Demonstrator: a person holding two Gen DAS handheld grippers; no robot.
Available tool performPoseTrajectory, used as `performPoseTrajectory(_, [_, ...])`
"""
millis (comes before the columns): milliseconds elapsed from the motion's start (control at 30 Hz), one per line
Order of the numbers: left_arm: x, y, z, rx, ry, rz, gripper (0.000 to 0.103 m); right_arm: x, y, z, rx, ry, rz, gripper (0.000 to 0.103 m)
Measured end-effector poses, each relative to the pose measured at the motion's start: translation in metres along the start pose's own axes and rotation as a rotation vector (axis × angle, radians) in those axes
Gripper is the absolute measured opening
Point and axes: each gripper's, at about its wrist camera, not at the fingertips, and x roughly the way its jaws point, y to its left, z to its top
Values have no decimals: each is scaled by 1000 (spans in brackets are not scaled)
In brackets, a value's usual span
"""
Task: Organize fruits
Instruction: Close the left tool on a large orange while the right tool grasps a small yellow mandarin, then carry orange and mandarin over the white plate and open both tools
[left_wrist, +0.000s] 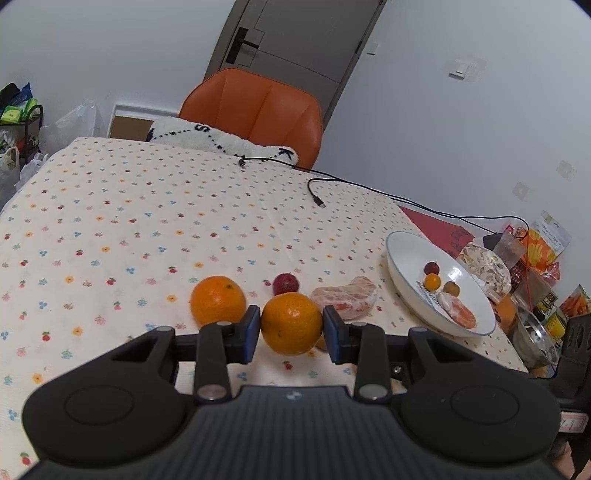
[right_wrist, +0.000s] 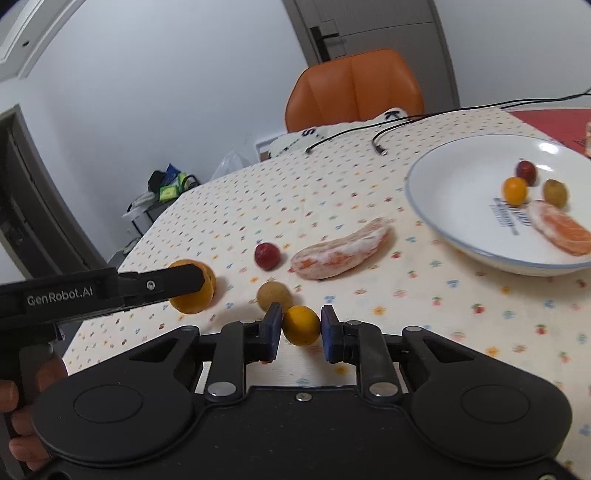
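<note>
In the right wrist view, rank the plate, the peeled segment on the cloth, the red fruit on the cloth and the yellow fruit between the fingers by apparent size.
1. Plate
2. Peeled segment
3. Yellow fruit, though nearest the camera, so unsure
4. Red fruit

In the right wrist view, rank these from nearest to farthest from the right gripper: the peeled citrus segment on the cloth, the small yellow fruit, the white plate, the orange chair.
1. Small yellow fruit, between the right gripper's jaws.
2. Peeled citrus segment, just ahead on the cloth.
3. White plate, ahead to the right.
4. Orange chair, beyond the table's far edge.
</note>
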Motion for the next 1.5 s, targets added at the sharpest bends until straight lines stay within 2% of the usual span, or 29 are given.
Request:
performPoseTrajectory(867, [11, -82, 5, 108, -6, -103, 35, -88, -62, 23, 78, -195, -108, 21])
performPoseTrajectory(1300, [25, -122, 12, 162, -18, -144, 35, -106, -95, 26, 127, -244, -167, 21])
performPoseTrajectory(1500, [39, -135, 15, 178, 2, -160, 35, -110, -104, 31, 127, -265, -187, 21])
